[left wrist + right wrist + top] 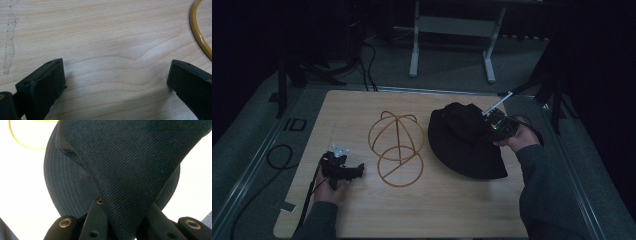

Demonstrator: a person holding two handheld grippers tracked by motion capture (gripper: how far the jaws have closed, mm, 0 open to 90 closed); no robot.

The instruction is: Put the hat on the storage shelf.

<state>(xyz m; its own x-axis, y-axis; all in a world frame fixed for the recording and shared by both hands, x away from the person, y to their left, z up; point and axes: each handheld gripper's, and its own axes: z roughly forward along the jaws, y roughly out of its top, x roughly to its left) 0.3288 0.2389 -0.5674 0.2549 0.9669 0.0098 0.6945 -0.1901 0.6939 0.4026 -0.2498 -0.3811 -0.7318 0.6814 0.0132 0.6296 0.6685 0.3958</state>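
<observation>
A: From the high view, what is seen?

B: The black hat (pixel 467 142) is clamped at its crown by the right gripper (pixel 492 121); the wire stand (pixel 396 148) lies to its left, between the hands.

A: And the left gripper view?

B: The left gripper (pixel 116 77) is held wide apart over bare table (pixel 100 32), the stand's ring just beside it.

A: The right gripper view?

B: Fabric is pinched between closed jaws, the brim hanging below.

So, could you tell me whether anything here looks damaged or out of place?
One oddity: a pale streak marks the wooden table in the left gripper view, like a scuff or residue. The hat and wire stand look intact.
</observation>
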